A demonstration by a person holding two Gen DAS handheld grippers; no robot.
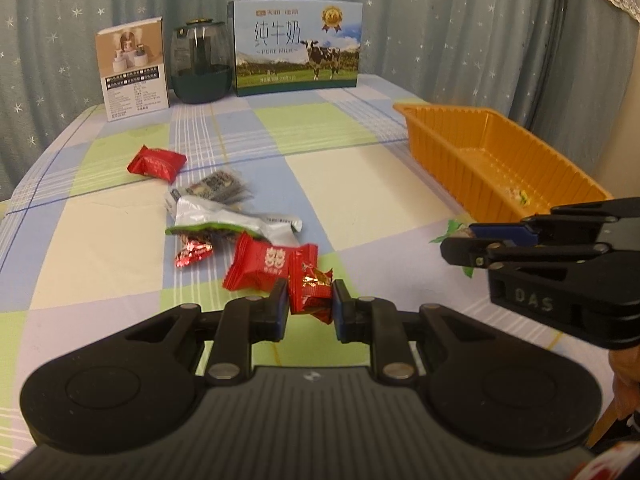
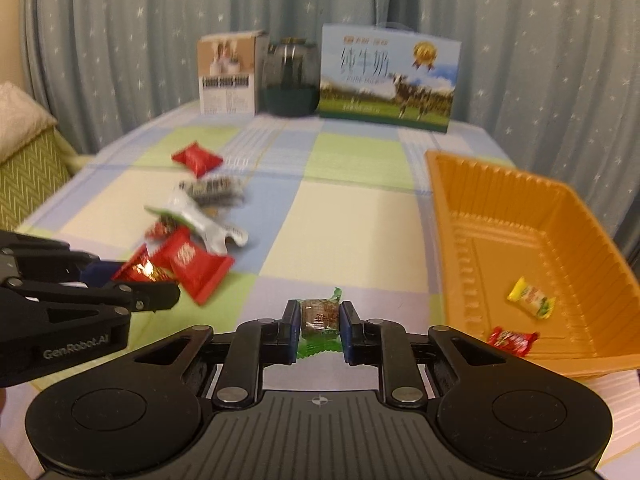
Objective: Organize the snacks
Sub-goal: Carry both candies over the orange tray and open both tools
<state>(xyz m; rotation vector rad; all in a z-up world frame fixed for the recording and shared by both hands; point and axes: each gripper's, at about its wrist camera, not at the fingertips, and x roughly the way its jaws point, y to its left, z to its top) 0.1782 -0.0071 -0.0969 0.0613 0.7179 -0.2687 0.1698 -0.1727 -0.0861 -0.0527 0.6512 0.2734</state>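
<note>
A: Right, left wrist view: our left claw point(image 1: 310, 306) is clamped on a red foil candy point(image 1: 310, 292), just above the snack pile point(image 1: 224, 216) on the surface point(image 1: 360, 168). Looks like pickup's done.

B: Right wrist view: right claw point(image 2: 320, 330) grips a brown candy in green wrapper point(image 2: 319, 316). Next we carry both over the orange tray point(image 2: 520, 240) and let go; two candies already sit there.
</note>
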